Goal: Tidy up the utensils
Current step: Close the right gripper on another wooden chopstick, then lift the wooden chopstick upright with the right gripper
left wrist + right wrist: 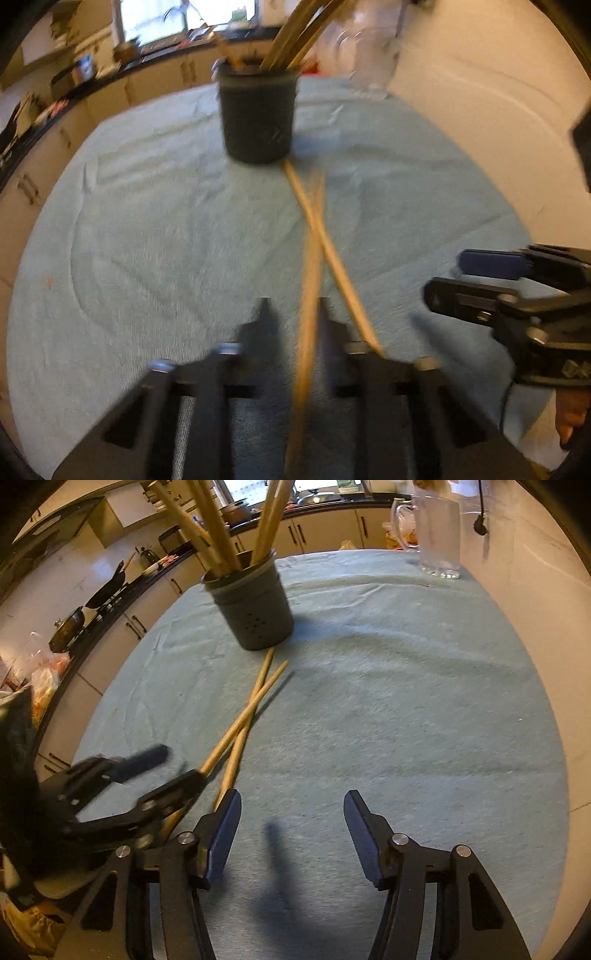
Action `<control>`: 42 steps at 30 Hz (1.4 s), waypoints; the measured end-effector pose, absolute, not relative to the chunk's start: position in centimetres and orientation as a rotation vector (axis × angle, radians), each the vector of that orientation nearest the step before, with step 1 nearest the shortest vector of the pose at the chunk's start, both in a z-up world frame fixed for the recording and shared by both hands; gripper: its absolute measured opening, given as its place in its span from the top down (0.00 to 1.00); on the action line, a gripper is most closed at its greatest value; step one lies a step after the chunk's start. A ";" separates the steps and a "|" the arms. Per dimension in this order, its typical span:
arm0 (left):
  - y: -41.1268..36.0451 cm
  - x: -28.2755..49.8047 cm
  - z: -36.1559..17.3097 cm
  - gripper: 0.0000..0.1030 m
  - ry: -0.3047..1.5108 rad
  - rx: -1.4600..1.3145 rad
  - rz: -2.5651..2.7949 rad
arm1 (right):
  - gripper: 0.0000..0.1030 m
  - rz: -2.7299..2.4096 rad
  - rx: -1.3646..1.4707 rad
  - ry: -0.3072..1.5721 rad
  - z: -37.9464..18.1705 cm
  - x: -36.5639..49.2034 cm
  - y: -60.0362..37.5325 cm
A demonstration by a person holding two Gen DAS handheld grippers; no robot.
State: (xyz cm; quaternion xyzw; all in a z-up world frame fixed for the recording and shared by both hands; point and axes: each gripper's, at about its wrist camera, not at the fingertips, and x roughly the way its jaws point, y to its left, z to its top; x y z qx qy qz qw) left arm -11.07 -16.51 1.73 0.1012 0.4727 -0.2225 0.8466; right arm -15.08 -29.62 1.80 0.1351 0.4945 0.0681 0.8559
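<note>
Two wooden chopsticks lie crossed on the pale blue cloth in front of a dark grey holder point(258, 118) point(255, 609) that has several long wooden sticks standing in it. My left gripper point(294, 308) point(181, 766) is shut on one chopstick point(314, 236) point(255, 701) near its thick end; the left wrist view is blurred. The other chopstick point(332, 258) point(258, 686) touches the holder's base, and its near end lies beside my right gripper's left finger. My right gripper point(293, 797) point(450, 277) hangs open over bare cloth, nothing between its fingers.
A clear glass pitcher point(439, 535) point(373, 55) stands at the far right corner of the cloth point(406, 701). A pale wall runs along the right side. Kitchen cabinets and a cluttered counter point(110, 590) lie beyond the table's left edge.
</note>
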 end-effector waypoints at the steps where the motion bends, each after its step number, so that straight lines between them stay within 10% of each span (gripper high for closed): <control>1: -15.9 -10.7 1.5 0.93 1.018 0.176 -0.452 | 0.39 0.144 0.280 1.041 1.6 -15.1 -29.3; 11: -10.5 -9.7 1.6 0.93 1.108 -0.050 -0.416 | 0.51 0.158 0.118 1.057 0.2 -14.1 -24.3; 16: -9.5 -10.4 1.6 0.93 1.131 -0.115 -0.413 | 0.91 0.120 0.010 1.060 0.0 -13.5 -22.1; 26: -6.7 -13.8 2.1 0.93 1.199 -0.188 -0.452 | 0.87 0.117 -0.002 1.116 0.2 -18.9 -24.6; 28: -6.3 -14.2 2.8 0.93 1.209 -0.187 -0.466 | 0.56 0.155 -0.013 1.130 0.2 -19.7 -24.7; 30: -6.3 -14.4 3.7 0.93 1.194 -0.166 -0.470 | 0.47 0.188 -0.007 1.121 0.4 -20.3 -24.8; 42: -10.2 -6.1 2.5 0.90 1.195 -0.001 -0.397 | 0.74 0.154 -0.006 1.102 0.4 -12.6 -24.1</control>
